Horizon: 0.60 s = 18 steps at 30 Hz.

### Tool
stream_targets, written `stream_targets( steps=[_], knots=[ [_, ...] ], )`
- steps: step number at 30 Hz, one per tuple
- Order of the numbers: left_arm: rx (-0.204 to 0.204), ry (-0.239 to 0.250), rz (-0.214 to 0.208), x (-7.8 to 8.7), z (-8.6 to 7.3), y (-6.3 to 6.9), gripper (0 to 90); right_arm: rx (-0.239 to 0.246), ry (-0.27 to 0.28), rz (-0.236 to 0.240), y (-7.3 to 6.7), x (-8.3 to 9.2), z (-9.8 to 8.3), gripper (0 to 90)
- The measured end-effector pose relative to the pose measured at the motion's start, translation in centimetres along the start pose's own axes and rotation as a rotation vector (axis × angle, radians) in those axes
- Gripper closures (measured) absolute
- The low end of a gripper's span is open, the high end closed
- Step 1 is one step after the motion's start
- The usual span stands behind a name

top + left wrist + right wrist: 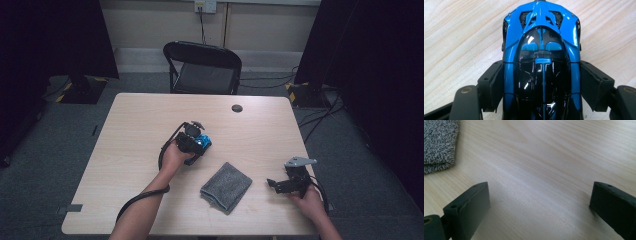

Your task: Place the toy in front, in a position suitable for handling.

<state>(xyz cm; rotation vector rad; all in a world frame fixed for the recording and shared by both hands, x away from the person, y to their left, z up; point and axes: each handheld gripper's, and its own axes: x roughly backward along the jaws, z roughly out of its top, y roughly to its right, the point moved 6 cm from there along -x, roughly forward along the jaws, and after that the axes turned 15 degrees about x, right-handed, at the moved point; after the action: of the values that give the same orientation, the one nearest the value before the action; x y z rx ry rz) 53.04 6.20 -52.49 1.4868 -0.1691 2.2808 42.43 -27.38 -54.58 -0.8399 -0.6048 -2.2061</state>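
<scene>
Black jaws of the left gripper (pixel 541 95) rise on either side of a blue toy car (pixel 541 50), their pads set flat against the car's two flanks, so that the gripper pinches the car across its body. Seen along the gripper, the car shows a glossy blue shell and a dark canopy with a thin blue spine, and it lies on the pale wood-grain table (pixel 456 37). From above, the left gripper (pixel 197 140) and blue toy car (pixel 204 142) sit a little left of the table's centre, with the person's left hand (pixel 172 157) wrapped round the gripper's body; whether the wheels rest on the board cannot be told at this scale. Near it, toward the person, lies a folded grey cloth (pixel 226 186). Farther right, the right gripper (pixel 272 184) rests near the table's edge in the right hand (pixel 307 200), jaws spread wide over bare wood with nothing between them, the grey cloth (pixel 439 142) just beyond its left jaw. Beyond the table stands a black folding chair (pixel 202 67).
</scene>
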Motion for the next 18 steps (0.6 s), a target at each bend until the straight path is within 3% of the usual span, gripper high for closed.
stream_targets(
  steps=[5, 12, 18],
  knots=[
    [0.004, 0.015, 0.001, 0.0, -0.2, 0.0, 26.0, 0.0, 0.0, 0.0, 0.0, 0.0, 0.0, 2.2],
    [0.046, 0.042, 0.001, 0.6, -0.4, -0.5, 16.0, 0.0, 0.0, 0.0, 0.0, 0.0, 0.0, 2.2],
    [0.024, 0.078, 0.009, 1.5, -1.1, -0.3, 15.2, 0.0, 0.0, 0.0, 0.0, 0.0, 0.0, 2.2]
  ],
)
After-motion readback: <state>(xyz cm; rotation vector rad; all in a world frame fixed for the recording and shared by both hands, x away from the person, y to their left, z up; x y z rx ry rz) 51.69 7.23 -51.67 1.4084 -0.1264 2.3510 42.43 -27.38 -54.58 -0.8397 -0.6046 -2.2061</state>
